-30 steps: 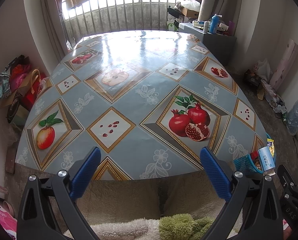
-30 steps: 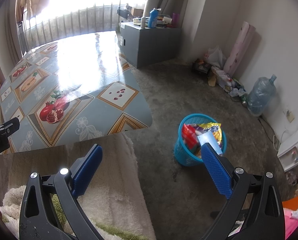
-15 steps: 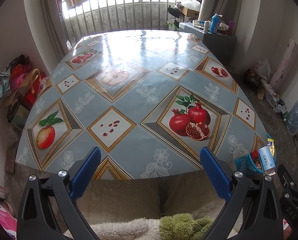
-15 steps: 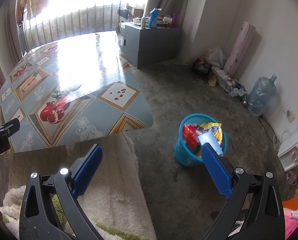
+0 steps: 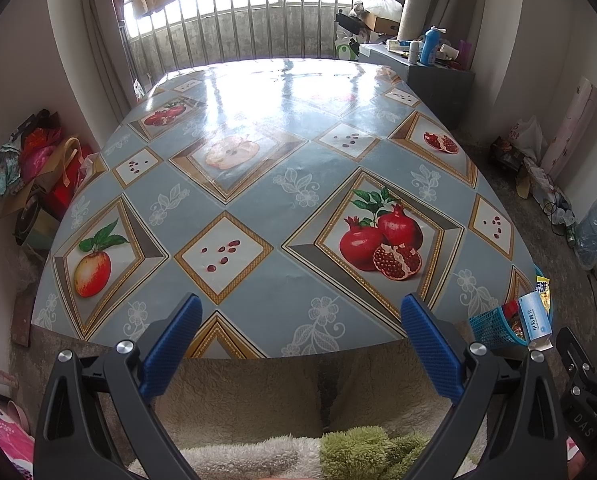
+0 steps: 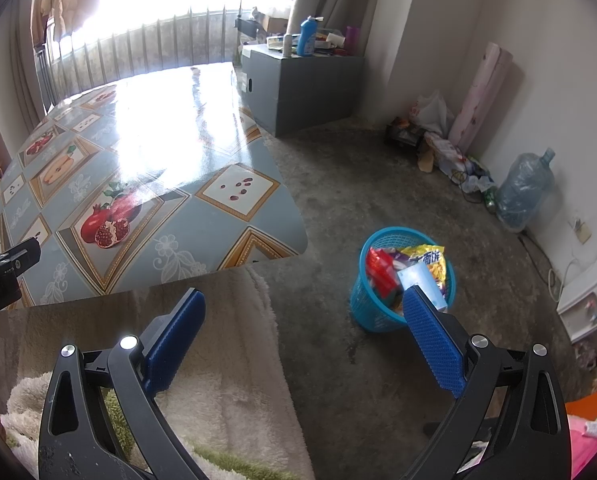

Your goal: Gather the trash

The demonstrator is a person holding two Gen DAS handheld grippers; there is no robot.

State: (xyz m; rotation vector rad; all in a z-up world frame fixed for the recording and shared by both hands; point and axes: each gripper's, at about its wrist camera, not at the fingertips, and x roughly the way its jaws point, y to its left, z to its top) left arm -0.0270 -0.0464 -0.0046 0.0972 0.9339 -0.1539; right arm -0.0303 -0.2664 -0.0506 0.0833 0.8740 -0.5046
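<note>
Blue plastic mesh forms the round waste basket seen standing on the grey concrete floor, just off the near right corner of the table, and it is filled with trash: a yellow snack bag, a red wrapper and a pale blue carton are seen poking above its rim. In the left wrist view the same basket is partly hidden behind the table edge. The table is covered by a glossy blue-grey oilcloth printed with pomegranates and apples, whose surface is shown bare and bright with window glare. The right gripper is held over the floor beside the basket, its blue-padded jaws spread wide with nothing between them; the left gripper is held at the table's near edge, its jaws likewise wide apart and empty. A cream fleece garment is visible beneath both tools. A grey cabinet with bottles on top is seen beyond the table, and a large clear water jug stands against the right wall.
</note>
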